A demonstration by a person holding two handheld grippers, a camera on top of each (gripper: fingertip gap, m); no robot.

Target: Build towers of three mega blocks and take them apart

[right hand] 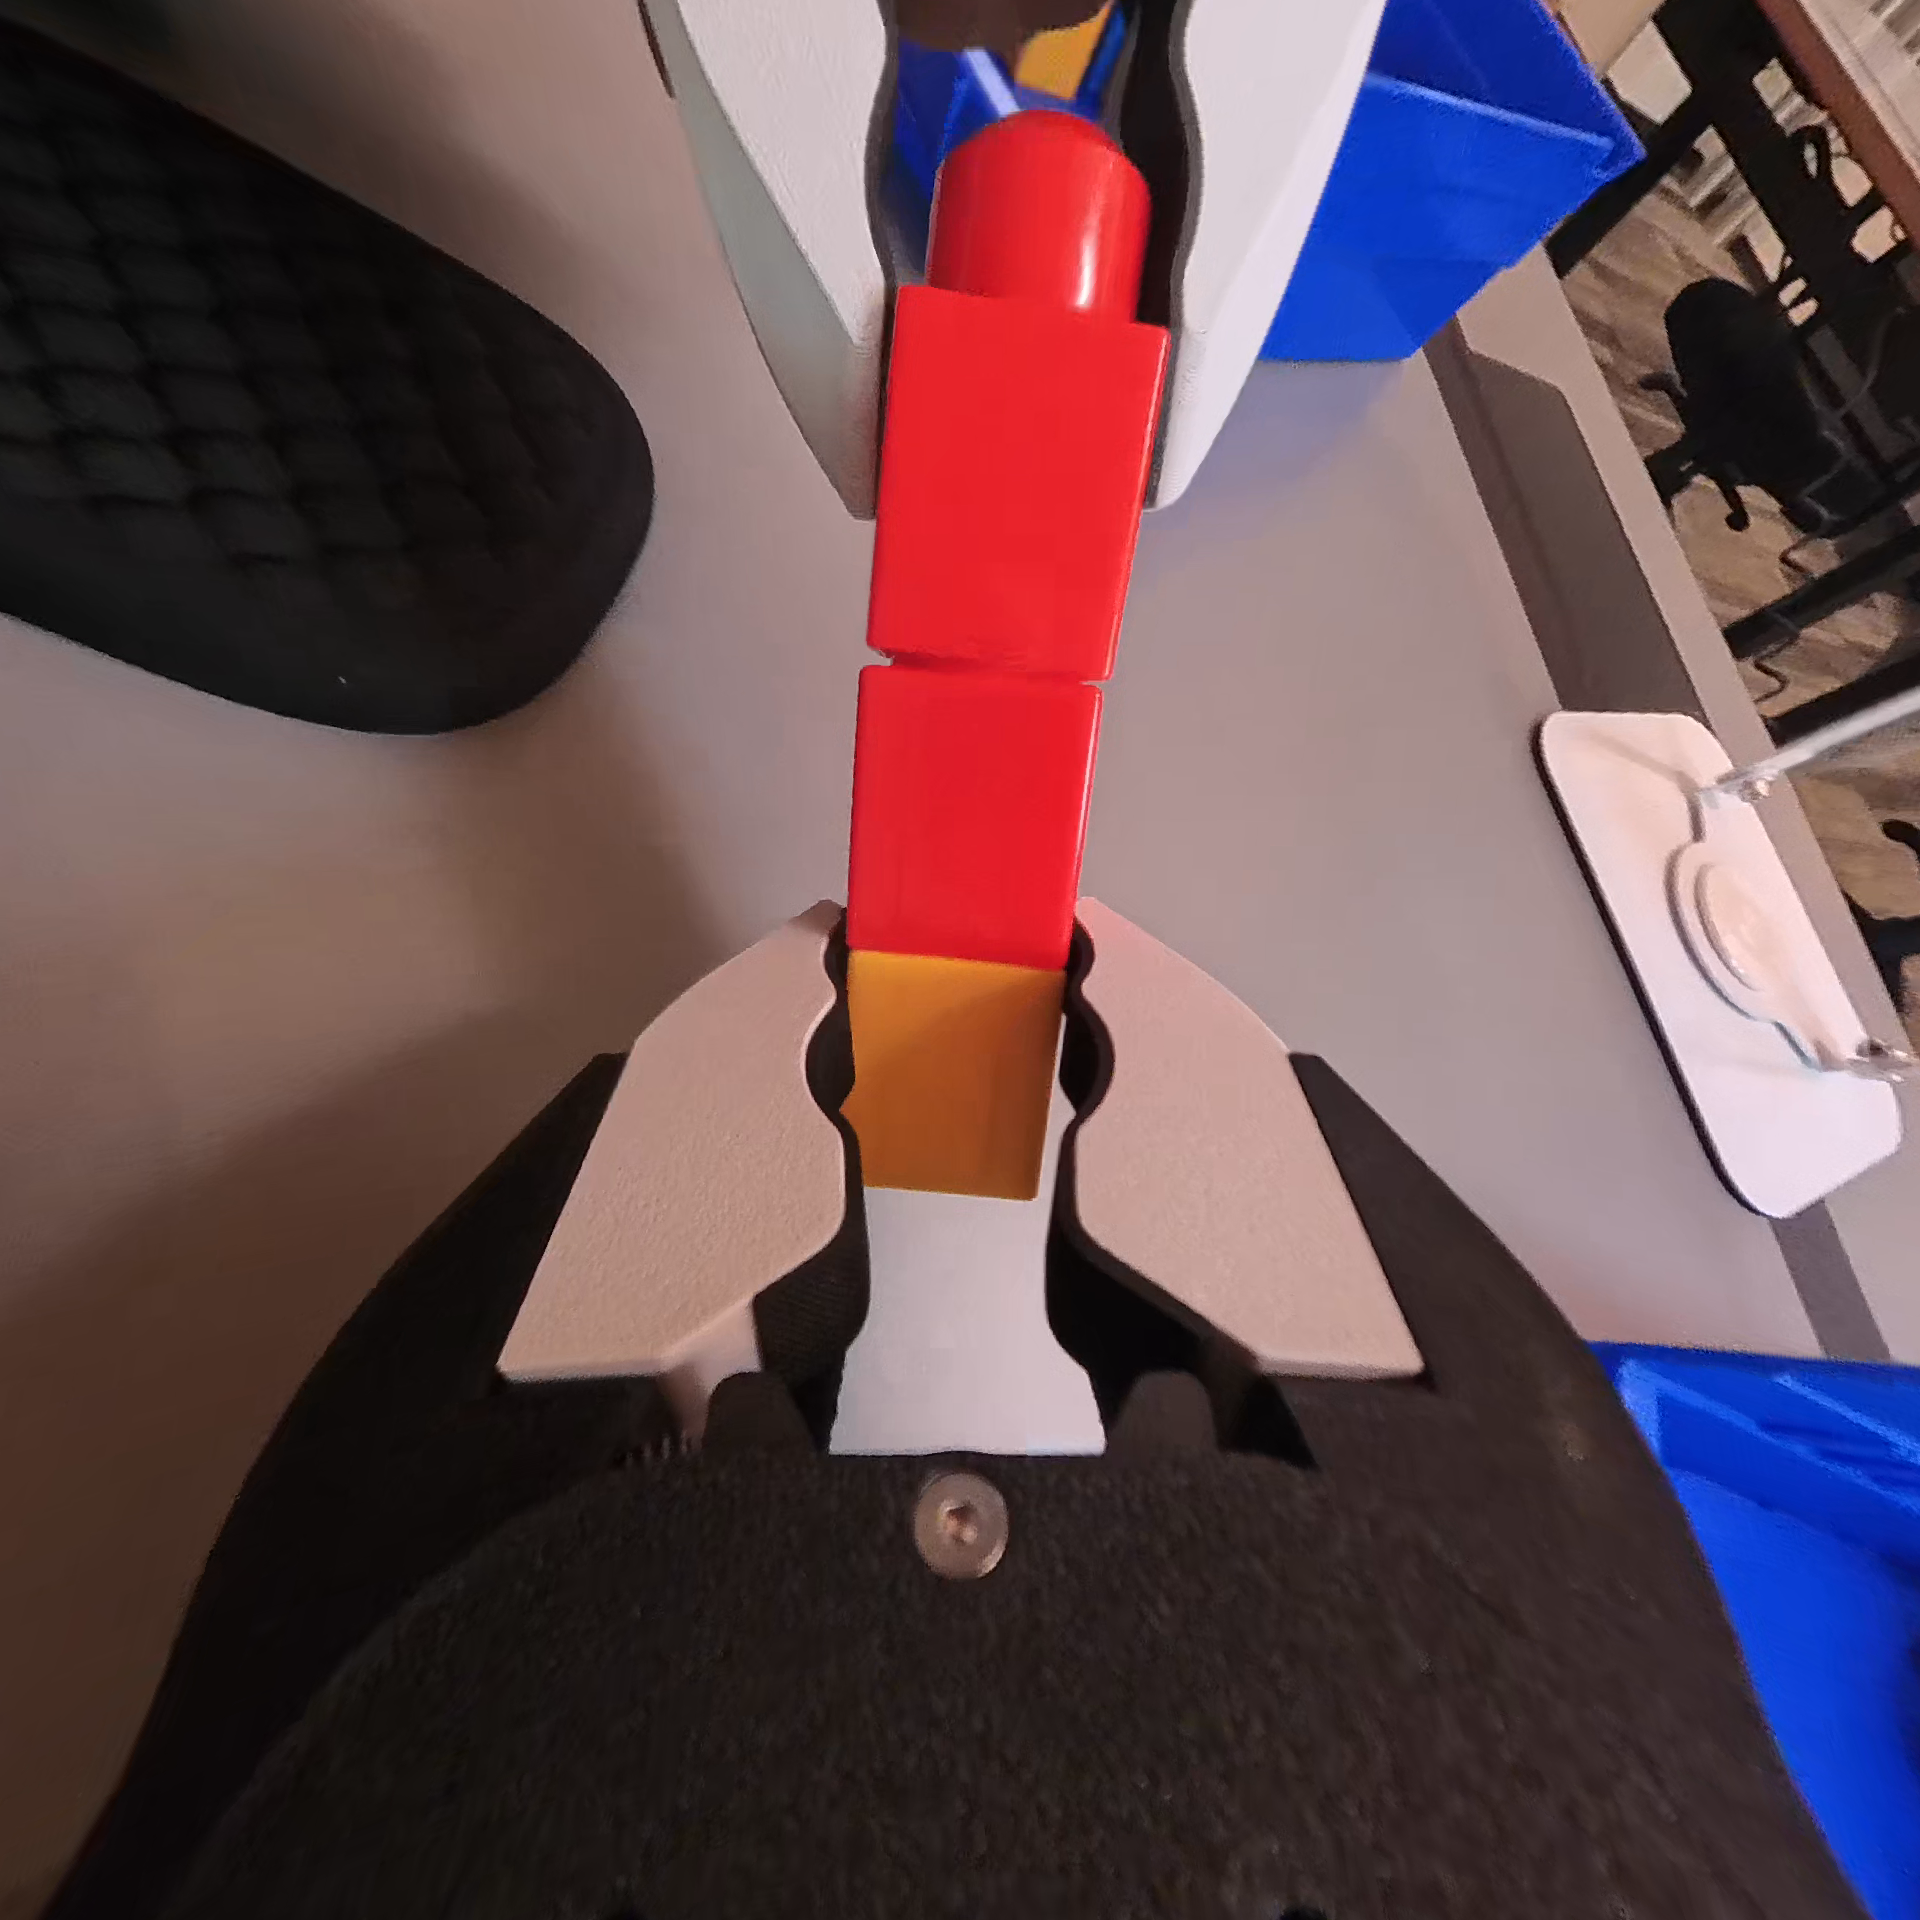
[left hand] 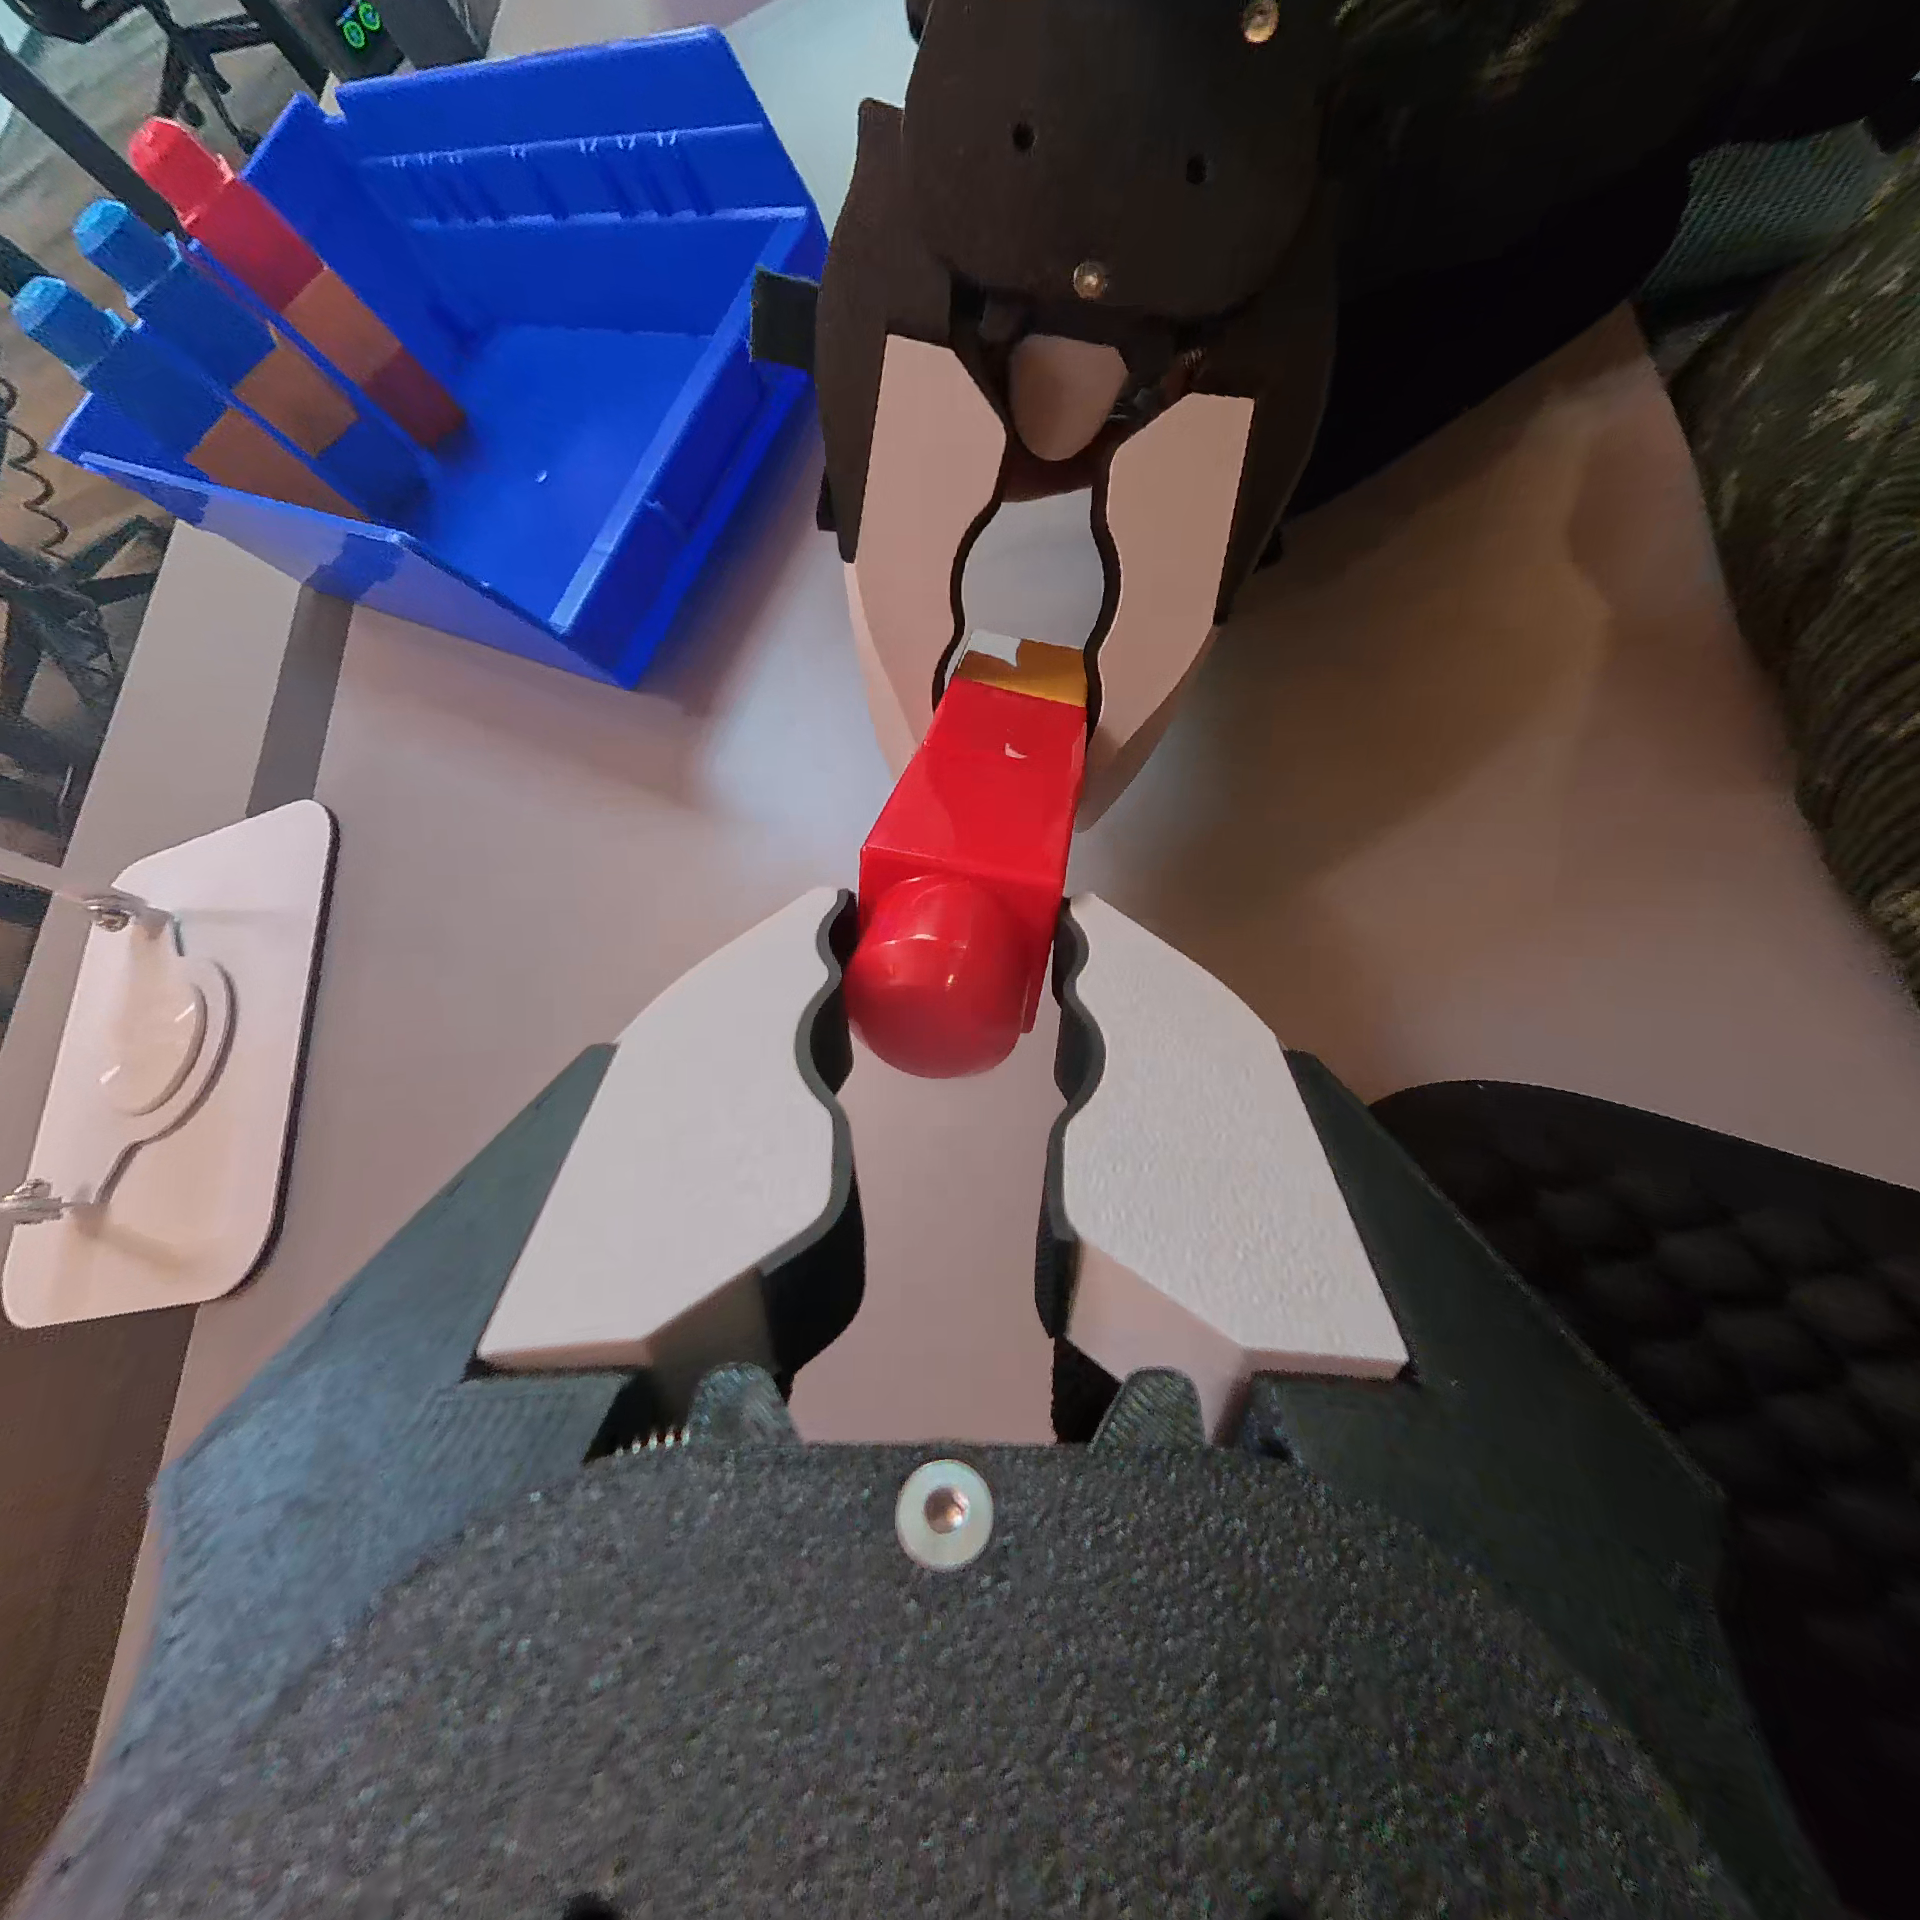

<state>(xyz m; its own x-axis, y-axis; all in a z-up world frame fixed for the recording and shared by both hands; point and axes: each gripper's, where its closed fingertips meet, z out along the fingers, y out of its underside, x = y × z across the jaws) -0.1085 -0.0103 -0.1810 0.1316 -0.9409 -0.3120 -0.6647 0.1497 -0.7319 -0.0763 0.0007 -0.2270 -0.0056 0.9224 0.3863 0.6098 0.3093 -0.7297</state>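
A tower of three mega blocks (right hand: pixel 987 727) hangs in the air between the two grippers, above the pale grey bench (right hand: pixel 1299 779). The right gripper (right hand: pixel 951 1049) has its jaws pinching the orange block (right hand: pixel 951 1081) at one end. The left gripper (left hand: pixel 951 966) has its jaws pinching the far red block (left hand: pixel 977 821) by its body, with the round stud (left hand: pixel 930 982) lying between the fingers. In the right wrist view a thin seam shows between the two red blocks, slightly opened at one side.

In the left wrist view a blue bin (left hand: pixel 582 416) sits at 11 o'clock, near the bench's far edge, holding three more towers (left hand: pixel 208 343) leaning against its wall, one topped red and two topped blue. A white mat (left hand: pixel 177 1049) with a clear fitting lies at 9 o'clock by the left edge; the bench between mat, bin and grippers is bare. A black mesh pad (left hand: pixel 1662 1299) rests at 4 o'clock.

Past the bench edge are chair bases and dark table legs on a patterned floor. A person's camouflage sleeve (left hand: pixel 1818 520) fills the right margin. In the left wrist view the middle red block is hidden behind the near one, and only a sliver of orange shows between the right gripper's fingers. A second blue bin (right hand: pixel 1787 1610) is cut off at 4 o'clock in the right wrist view.
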